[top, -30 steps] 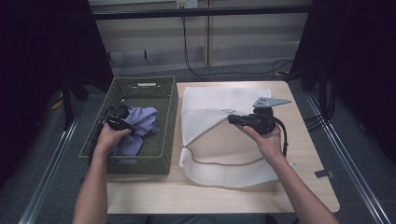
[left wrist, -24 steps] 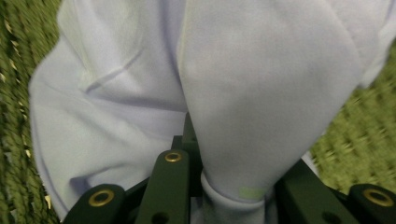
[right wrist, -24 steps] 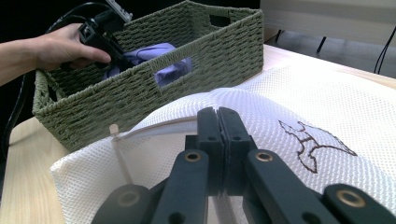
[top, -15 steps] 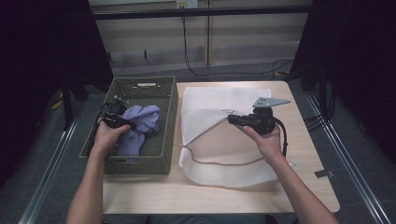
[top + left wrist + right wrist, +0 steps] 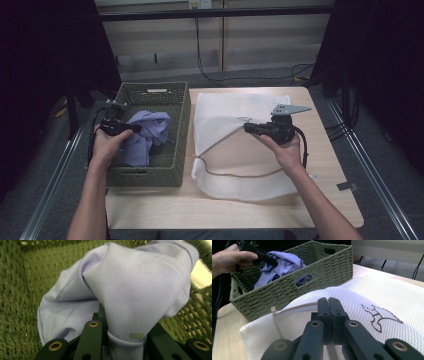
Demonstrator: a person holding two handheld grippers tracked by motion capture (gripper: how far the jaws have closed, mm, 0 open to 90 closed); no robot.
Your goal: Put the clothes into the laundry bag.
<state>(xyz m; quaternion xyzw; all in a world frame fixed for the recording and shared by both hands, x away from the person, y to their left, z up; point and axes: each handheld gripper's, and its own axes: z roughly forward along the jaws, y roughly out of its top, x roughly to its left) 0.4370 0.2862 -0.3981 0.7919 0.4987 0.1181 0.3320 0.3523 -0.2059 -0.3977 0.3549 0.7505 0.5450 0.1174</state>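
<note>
The work looks to be in its early part: the lilac shirt (image 5: pixel 145 135) is still inside the green wicker basket (image 5: pixel 181 150), lifted in a bunch by the left gripper (image 5: pixel 131 128), whose jaws are clamped on a fold of it. The right gripper (image 5: pixel 246 128) pinches the edge of the white mesh laundry bag (image 5: pixel 235 112) on the table, jaws closed on the net, holding its mouth raised. Carrying the shirt across and putting it into the bag seems yet to come. Compared with a second ago, the shirt sits higher and more gathered, while the right gripper has hardly moved.
</note>
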